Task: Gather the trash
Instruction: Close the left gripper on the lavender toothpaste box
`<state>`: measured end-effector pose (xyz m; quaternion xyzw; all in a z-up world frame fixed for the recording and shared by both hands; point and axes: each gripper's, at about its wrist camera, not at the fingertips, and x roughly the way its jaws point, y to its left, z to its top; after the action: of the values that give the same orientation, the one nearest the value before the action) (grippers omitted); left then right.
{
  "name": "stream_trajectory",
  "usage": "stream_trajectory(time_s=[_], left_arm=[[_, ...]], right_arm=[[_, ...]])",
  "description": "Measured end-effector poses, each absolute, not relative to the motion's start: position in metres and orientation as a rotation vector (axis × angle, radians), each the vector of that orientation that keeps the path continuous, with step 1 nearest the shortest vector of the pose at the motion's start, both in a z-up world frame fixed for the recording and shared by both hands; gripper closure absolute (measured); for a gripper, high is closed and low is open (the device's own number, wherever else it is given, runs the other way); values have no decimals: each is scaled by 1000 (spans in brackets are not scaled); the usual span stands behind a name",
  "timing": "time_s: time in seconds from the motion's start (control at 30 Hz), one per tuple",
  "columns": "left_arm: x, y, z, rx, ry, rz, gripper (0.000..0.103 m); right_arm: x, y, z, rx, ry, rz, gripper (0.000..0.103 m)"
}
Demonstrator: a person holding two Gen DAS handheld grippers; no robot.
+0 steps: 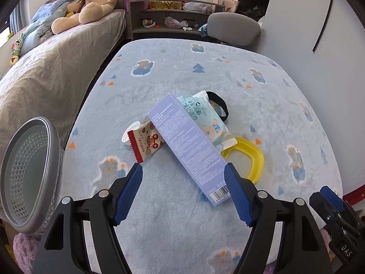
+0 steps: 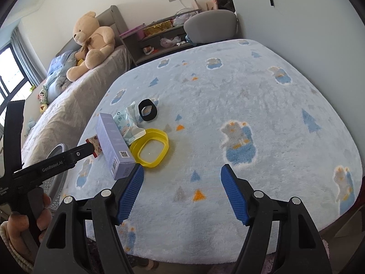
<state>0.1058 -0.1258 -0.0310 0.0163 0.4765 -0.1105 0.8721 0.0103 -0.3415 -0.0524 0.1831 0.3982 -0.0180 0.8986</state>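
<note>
Your left gripper (image 1: pixel 183 171) hangs wide over the lavender box (image 1: pixel 189 146) — nothing gripped; your right gripper (image 2: pixel 182 173) gapes empty too, above the rug (image 2: pixel 251 105).

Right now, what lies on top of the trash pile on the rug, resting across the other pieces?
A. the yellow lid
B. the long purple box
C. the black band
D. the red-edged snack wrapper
B: the long purple box slants across the red-edged snack wrapper and the blue wipes packet, covering part of each, while the yellow lid lies flat on the rug.
</note>
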Motion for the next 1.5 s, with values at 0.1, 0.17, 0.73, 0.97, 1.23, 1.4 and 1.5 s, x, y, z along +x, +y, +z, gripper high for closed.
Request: stream_trajectory(time_s=[0.1, 0.17, 0.73, 0.97, 1.23, 1.4, 1.5], left_arm=[[114, -136, -37, 50, 1003, -221, 32], [118, -141, -40, 40, 1010, -225, 32], [143, -152, -73, -51, 1104, -182, 32], [147, -150, -82, -100, 1127, -223, 39], [145, -148, -80, -105, 1128, -259, 48], [129, -139, -73, -43, 1096, -263, 54], [118, -128, -72, -14, 1099, -272, 56]], right_arm=[[12, -346, -57, 386, 831, -43, 34], [14, -349, -60, 393, 837, -46, 34], [18, -359, -71, 419, 854, -52, 34], [19, -360, -72, 421, 855, -51, 34], [19, -360, -73, 421, 858, -48, 34], [20, -355, -73, 415, 861, -42, 34], [22, -350, -73, 410, 867, -37, 34]])
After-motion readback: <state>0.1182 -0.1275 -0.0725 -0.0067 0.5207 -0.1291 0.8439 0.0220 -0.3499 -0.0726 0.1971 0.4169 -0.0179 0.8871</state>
